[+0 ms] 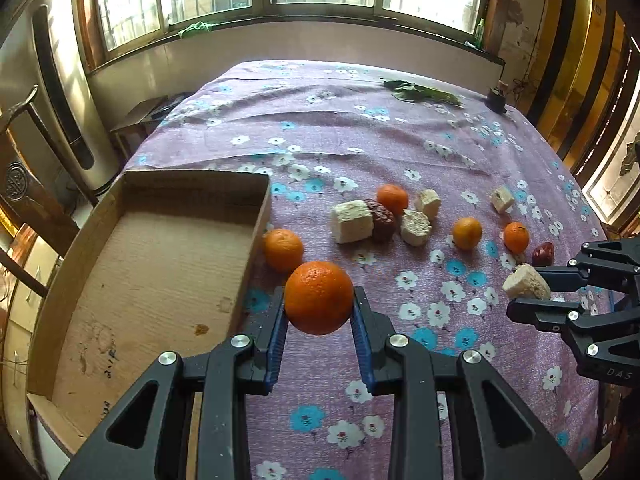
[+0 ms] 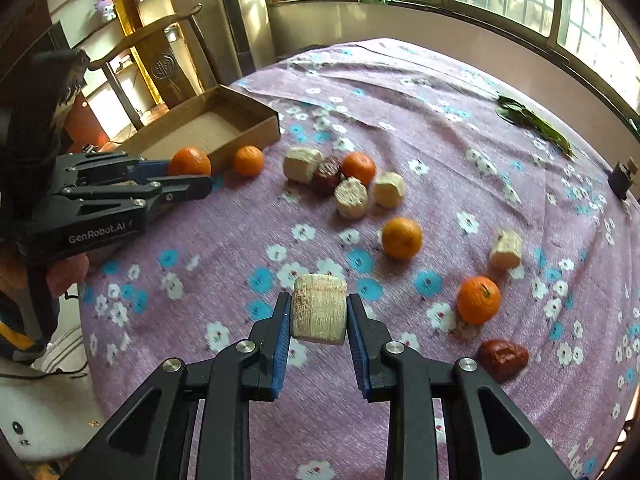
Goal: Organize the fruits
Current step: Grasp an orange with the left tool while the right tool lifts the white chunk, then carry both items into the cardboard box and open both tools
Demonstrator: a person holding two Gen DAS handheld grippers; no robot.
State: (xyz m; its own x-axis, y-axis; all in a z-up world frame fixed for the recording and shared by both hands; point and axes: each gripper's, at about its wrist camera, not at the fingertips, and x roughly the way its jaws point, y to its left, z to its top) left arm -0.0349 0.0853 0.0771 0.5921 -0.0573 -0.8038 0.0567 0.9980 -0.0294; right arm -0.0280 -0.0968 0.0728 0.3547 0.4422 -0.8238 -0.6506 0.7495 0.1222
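My left gripper (image 1: 319, 300) is shut on an orange (image 1: 319, 297), held above the cloth just right of the empty cardboard box (image 1: 160, 264). It also shows in the right wrist view (image 2: 176, 176). My right gripper (image 2: 319, 312) is shut on a pale sugarcane chunk (image 2: 319, 309); it shows in the left wrist view (image 1: 536, 292) at the right edge. Another orange (image 1: 283, 249) lies against the box wall. Further oranges (image 1: 467, 233), cane chunks (image 1: 352, 222) and red dates (image 1: 382, 219) lie scattered on the cloth.
The table wears a purple flowered cloth (image 1: 360, 140). Green leaves (image 1: 420, 94) and a small dark object (image 1: 496, 100) sit at the far edge. A wooden chair (image 2: 160, 52) stands beyond the box. A red date (image 2: 502, 358) lies near my right gripper.
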